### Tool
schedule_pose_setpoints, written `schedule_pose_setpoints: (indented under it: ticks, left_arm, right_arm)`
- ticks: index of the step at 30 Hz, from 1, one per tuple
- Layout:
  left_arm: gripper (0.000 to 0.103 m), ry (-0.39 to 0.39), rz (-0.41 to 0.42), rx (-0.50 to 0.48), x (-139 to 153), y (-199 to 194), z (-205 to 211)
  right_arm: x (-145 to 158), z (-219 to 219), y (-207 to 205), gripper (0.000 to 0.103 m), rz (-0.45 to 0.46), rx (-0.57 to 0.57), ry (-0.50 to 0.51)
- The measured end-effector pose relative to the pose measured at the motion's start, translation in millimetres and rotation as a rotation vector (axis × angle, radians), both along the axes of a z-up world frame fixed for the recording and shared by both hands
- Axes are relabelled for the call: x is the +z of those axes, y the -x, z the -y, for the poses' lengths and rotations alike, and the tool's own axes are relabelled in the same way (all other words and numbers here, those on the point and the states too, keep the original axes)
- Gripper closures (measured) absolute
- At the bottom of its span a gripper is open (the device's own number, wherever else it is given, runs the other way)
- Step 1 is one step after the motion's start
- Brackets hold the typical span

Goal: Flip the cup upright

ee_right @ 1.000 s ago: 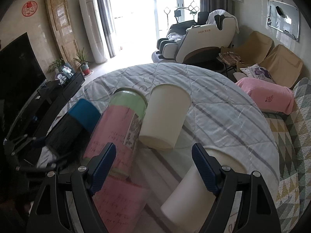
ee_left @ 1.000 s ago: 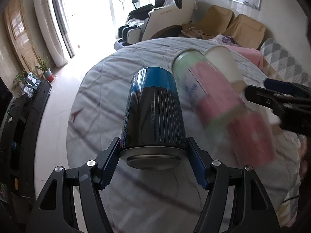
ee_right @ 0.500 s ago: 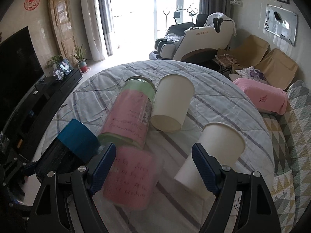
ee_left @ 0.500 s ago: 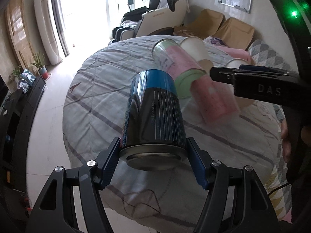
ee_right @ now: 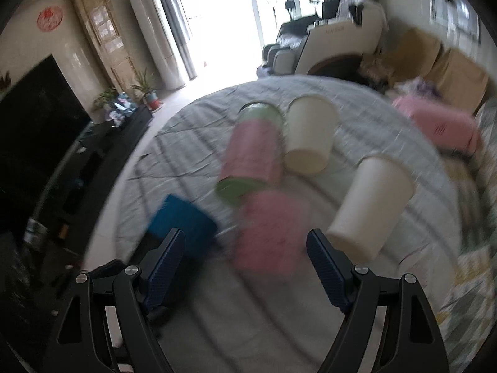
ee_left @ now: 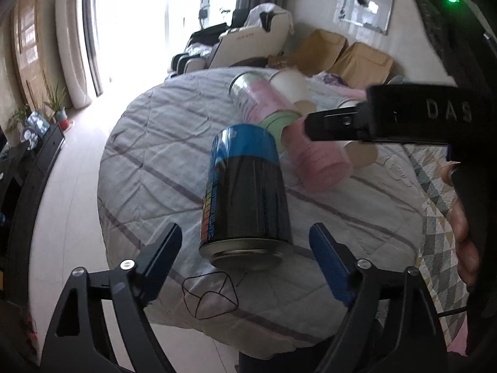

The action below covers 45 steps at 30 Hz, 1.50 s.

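Note:
A black can with a blue end point(ee_left: 247, 192) stands on the grey quilted table point(ee_left: 155, 168), just ahead of my open left gripper point(ee_left: 245, 248), whose fingers stand apart from it on both sides. It shows blurred in the right wrist view point(ee_right: 183, 227). My right gripper point(ee_right: 245, 248) is open and empty, above a pink cup point(ee_right: 270, 230) lying on the table. In the left wrist view the right gripper's body point(ee_left: 403, 118) reaches in from the right, over that pink cup point(ee_left: 316, 158).
A pink and green canister point(ee_right: 251, 155) lies on its side. One white paper cup point(ee_right: 310, 136) and a second point(ee_right: 369, 208) are beside it. A pink cushion point(ee_right: 438, 124) lies at the far right. The table edge drops to the floor on the left.
My left gripper has opened and let go of the black can, which now stands on the table. My right gripper has moved back and higher over the pink cup.

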State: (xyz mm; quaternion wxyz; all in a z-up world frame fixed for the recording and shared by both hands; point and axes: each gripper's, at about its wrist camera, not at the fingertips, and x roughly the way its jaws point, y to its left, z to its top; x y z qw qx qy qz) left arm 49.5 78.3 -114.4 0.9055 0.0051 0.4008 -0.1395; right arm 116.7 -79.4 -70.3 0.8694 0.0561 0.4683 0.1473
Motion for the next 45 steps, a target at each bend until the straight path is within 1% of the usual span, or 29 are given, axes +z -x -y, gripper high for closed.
schedule_pose_setpoints:
  ticks: [3,7,11,13,18,24,28,30,32,38,40,41,45]
  left_arm:
    - [0.013,0.012,0.007,0.003,2.3,3.1,-6.3]
    - [0.013,0.032,-0.005,0.008,1.4,3.9,-17.3]
    - [0.013,0.055,-0.009,-0.011,4.1,5.3,-25.4]
    - [0.013,0.066,-0.011,-0.02,4.3,4.2,-28.4]
    - [0.013,0.064,-0.001,-0.024,7.6,4.8,-35.3]
    - [0.013,0.041,-0.011,-0.013,4.6,-2.5,-41.0]
    - [0.01,0.055,-0.026,-0.031,0.2,-5.6,-43.5]
    - [0.009,0.052,-0.026,-0.034,-0.5,-7.2,-44.9]
    - [0.009,0.051,-0.029,-0.033,-1.2,-8.6,-46.0]
    - [0.009,0.091,-0.037,-0.058,0.4,-10.9,-49.3]
    - [0.009,0.083,-0.036,-0.049,2.1,-11.1,-49.8]
    - [0.009,0.081,-0.029,-0.053,3.0,-10.8,-49.7]
    - [0.009,0.085,-0.044,-0.06,1.3,-12.5,-49.3]
  right_arm:
    - [-0.2,-1.5,-0.3,0.021,-0.07,0.003,-0.096]
    - [-10.0,-7.0,-5.0,0.021,-0.176,-0.017,-0.175]
    - [-23.1,-10.7,-8.3,0.021,-0.27,-0.045,-0.259]
    - [-26.6,-14.8,-11.0,0.021,-0.29,-0.047,-0.269]
    - [-32.5,-27.9,-21.9,0.021,-0.315,-0.047,-0.29]
    - [-40.6,-45.5,-38.0,0.021,-0.33,-0.045,-0.241]
    - [-52.8,-53.6,-45.1,0.021,-0.362,-0.041,-0.225]
    - [-56.2,-56.8,-48.1,0.021,-0.361,-0.035,-0.213]
    - [-59.4,-59.3,-51.2,0.021,-0.348,-0.034,-0.211]
    - [-59.3,-57.3,-45.8,0.022,-0.295,-0.006,-0.191]
    - [-56.7,-56.8,-42.7,0.031,-0.276,0.004,-0.188]
    - [-54.7,-57.4,-41.1,0.031,-0.263,0.016,-0.184]
    - [-49.0,-61.4,-34.1,0.032,-0.215,0.049,-0.151]
